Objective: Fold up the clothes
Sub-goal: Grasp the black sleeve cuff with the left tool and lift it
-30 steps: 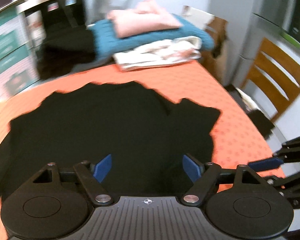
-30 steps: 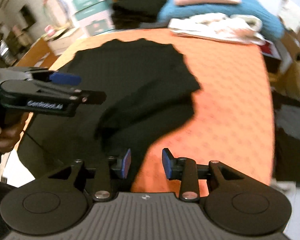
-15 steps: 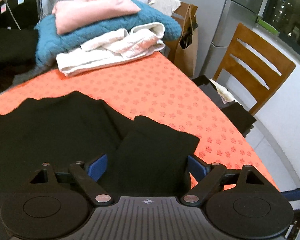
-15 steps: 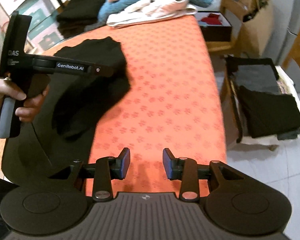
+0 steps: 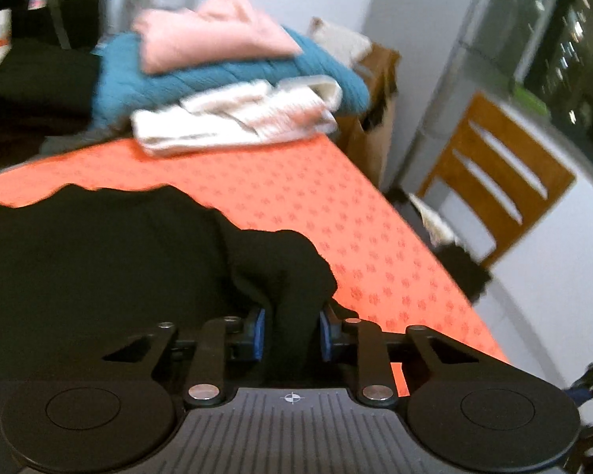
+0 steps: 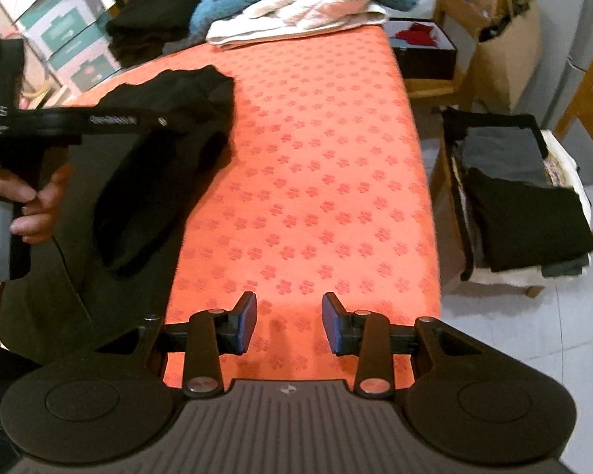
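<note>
left gripper (image 5: 290, 333) closing on black garment (image 5: 99, 276), right gripper (image 6: 288, 322) parted, empty

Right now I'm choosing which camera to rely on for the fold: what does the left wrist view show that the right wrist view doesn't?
Only the left wrist view shows the left gripper from behind, its jaws closing with a bunched fold of the black garment between the pads.

Only the right wrist view shows the right gripper open over bare orange tablecloth, the hand on the left tool's handle, and the folded dark clothes beside the table.

Both show the black garment, the tablecloth and the piled clothes at the far end.
</note>
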The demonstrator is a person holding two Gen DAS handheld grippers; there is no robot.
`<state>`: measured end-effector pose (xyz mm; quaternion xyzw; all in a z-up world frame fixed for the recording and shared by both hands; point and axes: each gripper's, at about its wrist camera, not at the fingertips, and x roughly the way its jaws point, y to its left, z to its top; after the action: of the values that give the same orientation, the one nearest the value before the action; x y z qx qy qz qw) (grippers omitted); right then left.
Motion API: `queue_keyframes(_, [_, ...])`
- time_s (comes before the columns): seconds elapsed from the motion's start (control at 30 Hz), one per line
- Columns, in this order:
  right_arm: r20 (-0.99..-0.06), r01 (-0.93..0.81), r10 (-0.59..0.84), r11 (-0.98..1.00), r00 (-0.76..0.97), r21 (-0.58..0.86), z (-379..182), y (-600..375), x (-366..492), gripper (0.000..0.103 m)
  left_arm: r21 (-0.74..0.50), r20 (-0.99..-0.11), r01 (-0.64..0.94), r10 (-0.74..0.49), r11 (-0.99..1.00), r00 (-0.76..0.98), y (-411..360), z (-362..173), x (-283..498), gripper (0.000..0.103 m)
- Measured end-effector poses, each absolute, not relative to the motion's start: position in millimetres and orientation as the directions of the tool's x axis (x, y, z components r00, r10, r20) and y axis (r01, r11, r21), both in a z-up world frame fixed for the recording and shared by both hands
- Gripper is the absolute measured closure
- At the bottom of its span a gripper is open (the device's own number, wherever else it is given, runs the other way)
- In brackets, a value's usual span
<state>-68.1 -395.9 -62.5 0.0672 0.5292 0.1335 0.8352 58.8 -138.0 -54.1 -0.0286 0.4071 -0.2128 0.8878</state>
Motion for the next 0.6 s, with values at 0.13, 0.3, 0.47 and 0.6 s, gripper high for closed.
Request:
queue_keyframes(0.13, [-0.862, -0.218, 0.313, 0.946, 0.399, 0.242, -58.6, -377.9, -58.6, 0.061, -0.274, -0.652, 0.247, -0.368, 0.93, 0.663, -98.5, -29.0, 42.1, 0.075])
queue_keyframes(0.3, [-0.858, -0.3, 0.335, 0.927, 0.39, 0.225, -55.4, -353.1, -43.9, 0.061, -0.337, -0.604, 0.086, -0.285, 0.938, 0.744, -42.3, -6.4, 7.5, 0.075])
queue_keyframes(0.47, [-0.85, -0.389, 0.369, 0.895, 0.377, 0.217, -52.5, -326.0, -25.4, 0.061, -0.354, -0.613, 0.011, -0.241, 0.935, 0.753, -11.6, -4.6, -14.7, 0.075])
queue_keyframes(0.6, [-0.837, -0.475, 0.403, 0.856, 0.37, 0.202, -44.8, -300.4, -11.4, 0.061, -0.363, -0.612, 0.008, -0.245, 0.932, 0.752, -12.1, -6.7, -12.5, 0.075])
